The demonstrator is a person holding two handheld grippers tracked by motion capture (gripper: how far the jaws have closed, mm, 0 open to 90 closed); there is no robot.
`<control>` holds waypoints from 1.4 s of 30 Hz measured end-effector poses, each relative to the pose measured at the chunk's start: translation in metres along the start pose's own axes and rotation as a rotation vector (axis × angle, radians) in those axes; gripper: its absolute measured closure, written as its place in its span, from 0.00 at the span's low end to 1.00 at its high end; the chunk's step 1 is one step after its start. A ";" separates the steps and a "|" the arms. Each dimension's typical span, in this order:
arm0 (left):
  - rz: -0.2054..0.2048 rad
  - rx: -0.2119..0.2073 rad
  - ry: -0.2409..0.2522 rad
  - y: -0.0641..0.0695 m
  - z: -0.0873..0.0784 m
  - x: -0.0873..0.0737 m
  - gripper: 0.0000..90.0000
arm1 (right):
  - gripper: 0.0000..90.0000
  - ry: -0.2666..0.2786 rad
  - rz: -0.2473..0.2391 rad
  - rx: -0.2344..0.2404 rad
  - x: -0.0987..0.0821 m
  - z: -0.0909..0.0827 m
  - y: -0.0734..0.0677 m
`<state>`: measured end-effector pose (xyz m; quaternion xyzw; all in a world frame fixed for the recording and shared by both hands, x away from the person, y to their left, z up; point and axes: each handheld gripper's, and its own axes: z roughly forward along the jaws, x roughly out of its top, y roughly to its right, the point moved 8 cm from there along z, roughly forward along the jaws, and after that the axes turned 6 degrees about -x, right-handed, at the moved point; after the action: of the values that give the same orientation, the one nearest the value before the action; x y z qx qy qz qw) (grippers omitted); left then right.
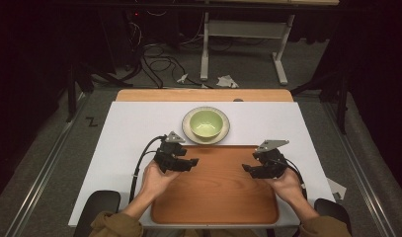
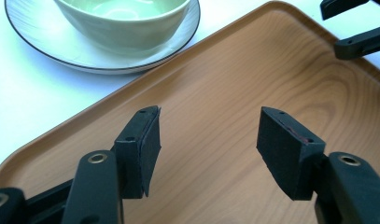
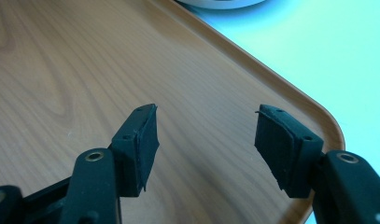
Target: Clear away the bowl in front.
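Bowl: green bowl (image 1: 206,123) sits on plate (image 1: 188,129), nothing inside.
Tray: wooden tray (image 1: 216,192) bare.
Left gripper (image 1: 193,162): jaws wide, near plate.
Right gripper (image 1: 246,168): jaws wide, over tray.

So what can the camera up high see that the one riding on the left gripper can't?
High view alone: the person's hands, the whole white sheet on the table, the floor with cables beyond, and the left gripper from outside.

Left gripper view alone: close detail, its own open jaws apart over the wood grain, and the dark line edging the plate.

Both: the green bowl on that plate, the wooden tray, and the right gripper.
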<state>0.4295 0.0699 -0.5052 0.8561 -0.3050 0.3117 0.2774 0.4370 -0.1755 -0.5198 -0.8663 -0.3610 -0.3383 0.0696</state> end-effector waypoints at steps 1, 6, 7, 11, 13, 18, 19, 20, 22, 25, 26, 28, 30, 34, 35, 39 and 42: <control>-0.003 -0.003 0.001 0.000 0.000 0.000 0.43 | 0.44 0.003 0.000 0.007 0.000 0.001 -0.001; -0.012 -0.011 0.014 0.000 -0.002 0.004 0.44 | 0.44 -0.003 -0.018 0.002 0.000 0.001 -0.001; -0.015 -0.012 0.017 0.000 -0.002 0.004 0.44 | 0.44 -0.003 -0.014 0.003 0.000 0.001 -0.002; -0.012 -0.011 0.016 -0.001 -0.003 0.009 0.44 | 0.44 -0.002 -0.017 0.003 0.000 0.001 -0.001; -0.018 -0.019 0.018 -0.002 -0.002 0.011 0.44 | 0.44 -0.002 -0.015 0.004 0.000 0.001 -0.001; -0.025 -0.028 0.019 -0.003 -0.002 0.018 0.43 | 0.44 -0.003 -0.013 0.005 0.000 0.001 -0.001; -0.024 -0.027 0.022 -0.003 -0.002 0.019 0.43 | 0.44 -0.003 -0.015 0.005 0.000 0.001 -0.001; -0.023 -0.028 0.022 -0.004 -0.002 0.021 0.43 | 0.44 -0.004 -0.016 0.007 -0.001 0.001 -0.001; -0.025 -0.027 0.026 -0.005 -0.003 0.024 0.43 | 0.44 -0.006 -0.020 0.008 -0.001 0.002 -0.001; -0.018 -0.018 0.023 -0.006 -0.003 0.028 0.43 | 0.44 -0.005 -0.015 0.008 -0.001 0.001 -0.001; -0.014 -0.015 0.023 -0.007 -0.003 0.030 0.44 | 0.44 -0.005 -0.015 0.008 -0.001 0.001 -0.001; -0.011 -0.013 0.030 -0.007 -0.003 0.033 0.44 | 0.44 -0.005 -0.016 0.008 -0.001 0.001 -0.001; -0.006 -0.009 0.032 -0.008 -0.002 0.038 0.45 | 0.44 -0.006 -0.015 0.009 -0.001 0.001 -0.002; -0.006 -0.007 0.034 -0.009 -0.002 0.042 0.45 | 0.44 -0.007 -0.020 0.013 -0.001 0.001 -0.002; -0.004 -0.005 0.032 -0.010 -0.002 0.043 0.45 | 0.44 -0.008 -0.024 0.013 -0.001 0.001 -0.002; -0.012 0.003 0.038 -0.013 -0.001 0.049 0.44 | 0.44 -0.011 -0.026 0.011 -0.001 0.002 -0.002; -0.017 0.015 0.043 -0.017 0.000 0.054 0.44 | 0.44 -0.016 -0.031 0.012 -0.001 0.001 -0.002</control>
<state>0.4750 0.0623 -0.4724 0.8538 -0.2892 0.3298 0.2802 0.4354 -0.1744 -0.5217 -0.8628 -0.3767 -0.3303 0.0667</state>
